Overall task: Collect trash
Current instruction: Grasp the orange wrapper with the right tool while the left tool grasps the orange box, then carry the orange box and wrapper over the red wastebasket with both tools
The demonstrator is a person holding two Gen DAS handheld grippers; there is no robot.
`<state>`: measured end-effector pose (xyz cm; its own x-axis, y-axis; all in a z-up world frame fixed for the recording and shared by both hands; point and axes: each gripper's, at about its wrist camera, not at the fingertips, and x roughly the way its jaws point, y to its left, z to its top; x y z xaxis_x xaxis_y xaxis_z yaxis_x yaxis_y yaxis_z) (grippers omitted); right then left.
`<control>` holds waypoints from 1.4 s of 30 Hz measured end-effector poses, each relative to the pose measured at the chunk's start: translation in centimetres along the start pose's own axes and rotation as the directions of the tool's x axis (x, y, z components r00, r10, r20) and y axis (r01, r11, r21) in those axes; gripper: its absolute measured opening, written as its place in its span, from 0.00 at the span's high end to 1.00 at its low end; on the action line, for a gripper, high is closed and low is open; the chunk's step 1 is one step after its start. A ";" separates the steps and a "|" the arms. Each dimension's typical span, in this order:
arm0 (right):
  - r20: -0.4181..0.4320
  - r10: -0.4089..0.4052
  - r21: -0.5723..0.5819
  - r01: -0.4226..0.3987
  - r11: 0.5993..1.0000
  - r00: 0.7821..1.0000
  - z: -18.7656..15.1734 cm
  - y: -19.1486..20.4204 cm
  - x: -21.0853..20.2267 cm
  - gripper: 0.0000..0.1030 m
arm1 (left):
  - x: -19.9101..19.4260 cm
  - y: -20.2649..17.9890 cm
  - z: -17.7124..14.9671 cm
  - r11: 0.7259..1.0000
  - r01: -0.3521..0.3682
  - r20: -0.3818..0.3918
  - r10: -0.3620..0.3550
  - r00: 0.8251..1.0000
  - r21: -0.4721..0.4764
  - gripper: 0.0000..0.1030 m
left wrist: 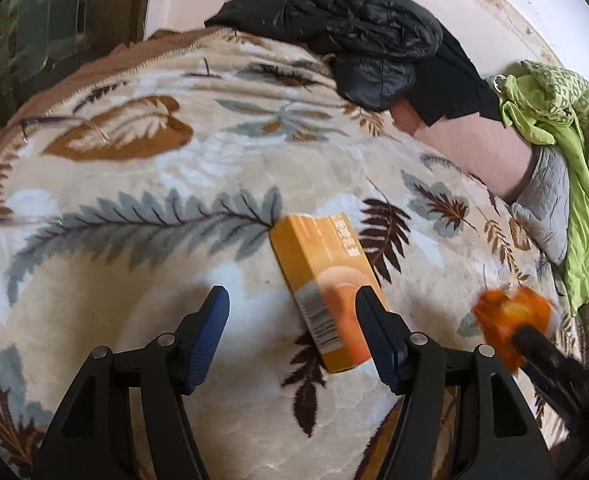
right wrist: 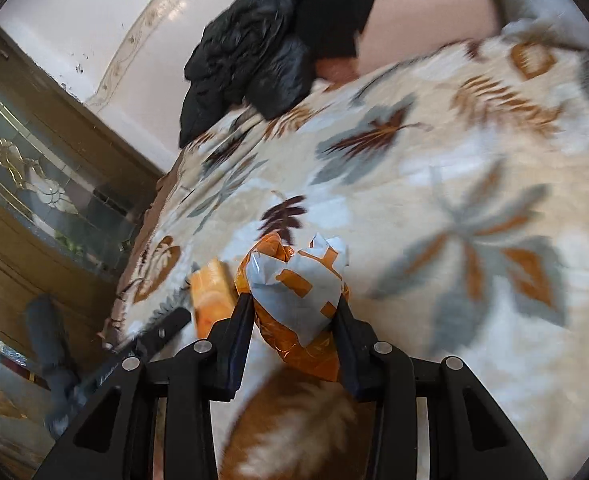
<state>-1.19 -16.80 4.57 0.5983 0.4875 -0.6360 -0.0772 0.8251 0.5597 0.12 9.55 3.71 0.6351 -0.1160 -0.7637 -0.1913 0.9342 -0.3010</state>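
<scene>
An orange-yellow carton box (left wrist: 326,280) lies on the leaf-patterned blanket (left wrist: 142,184). My left gripper (left wrist: 292,300) is open just above it, the box's near end between the blue pads, closer to the right pad (left wrist: 378,336). My right gripper (right wrist: 294,312) is shut on a crumpled orange and white wrapper (right wrist: 298,292), held above the blanket (right wrist: 434,200). The wrapper also shows blurred at the right in the left wrist view (left wrist: 514,316). The box shows behind the wrapper in the right wrist view (right wrist: 210,292).
A black puffer jacket (left wrist: 354,28) lies at the bed's far edge. Green cloth (left wrist: 554,112) and a grey quilt (left wrist: 546,200) lie at the right. Glasses (left wrist: 62,124) rest on the blanket at the left. A wooden glass-front cabinet (right wrist: 34,184) stands beside the bed.
</scene>
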 end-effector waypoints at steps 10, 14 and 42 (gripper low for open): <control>0.055 -0.051 -0.042 0.053 0.998 0.997 -2.5 -1.5 -1.9 0.59 | 3.3 -3.8 -0.1 0.989 -0.067 -0.032 0.072 0.997 0.130 0.23; 0.042 -0.064 -0.072 0.066 0.995 0.997 -3.1 -1.4 -1.5 0.59 | 4.4 -3.6 0.4 0.985 -0.119 -0.018 0.123 0.992 0.125 0.23; 0.192 -0.158 -0.111 0.182 0.977 0.968 -7.1 0.5 -8.7 0.59 | -6.4 -5.1 -6.8 0.952 -0.031 0.116 -0.005 0.993 0.304 0.77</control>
<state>-12.08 -18.58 6.64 0.7451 0.2864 -0.6023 -0.0552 0.9265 0.3723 -8.07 3.20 6.30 0.7187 -0.0808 -0.6907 0.0258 0.9956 -0.0896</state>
